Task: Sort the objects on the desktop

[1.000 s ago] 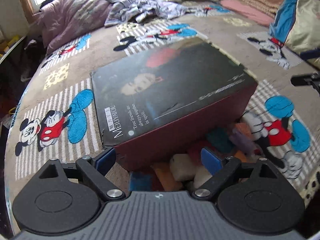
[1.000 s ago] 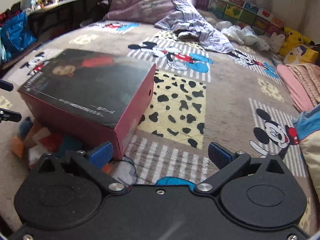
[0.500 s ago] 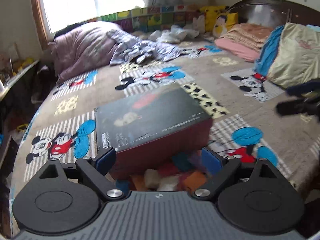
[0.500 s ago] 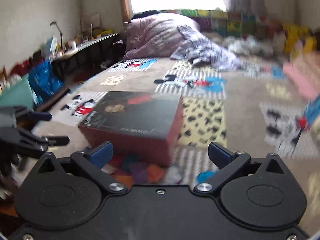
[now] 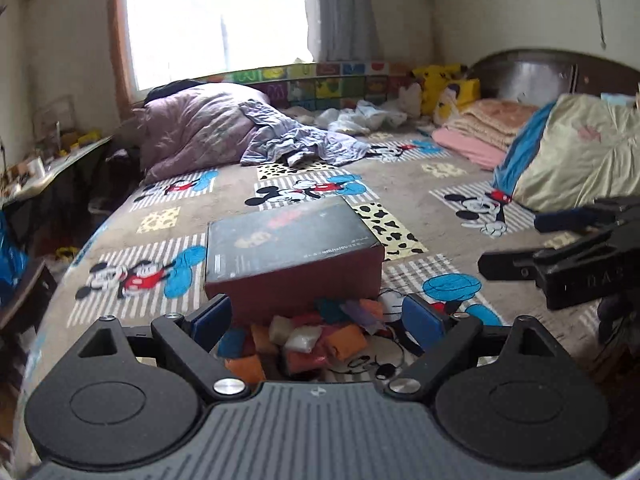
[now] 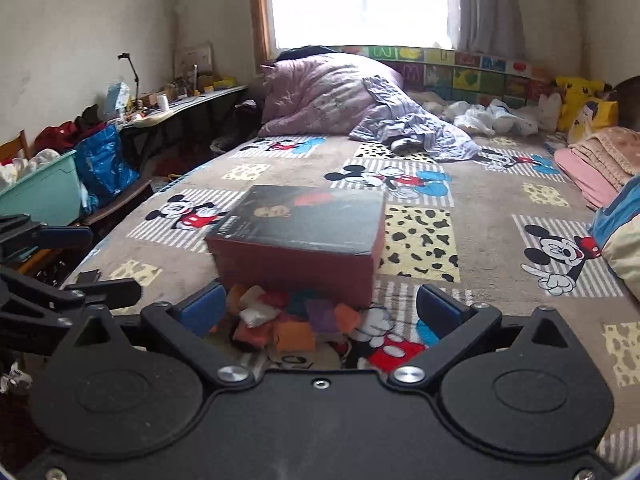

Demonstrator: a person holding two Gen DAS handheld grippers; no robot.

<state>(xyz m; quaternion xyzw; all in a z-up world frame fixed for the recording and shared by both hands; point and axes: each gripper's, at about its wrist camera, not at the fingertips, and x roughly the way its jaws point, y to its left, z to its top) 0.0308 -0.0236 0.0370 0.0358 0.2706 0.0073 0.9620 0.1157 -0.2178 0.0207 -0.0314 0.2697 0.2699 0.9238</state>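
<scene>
A closed dark red box with a black printed lid lies on the Mickey Mouse bedspread; it also shows in the right wrist view. A pile of small coloured soft blocks lies against its near side, seen too in the right wrist view. My left gripper is open and empty, held back above the pile. My right gripper is open and empty, also back from the pile. Each gripper shows at the edge of the other's view.
A purple duvet and crumpled clothes lie at the far end. Folded blankets and a cream pillow are at the right. A cluttered desk, a blue bag and a green bin stand left of the bed.
Both grippers have pulled back and up from the box, so the box and pile look smaller and the whole room shows. Both stay open and empty.
</scene>
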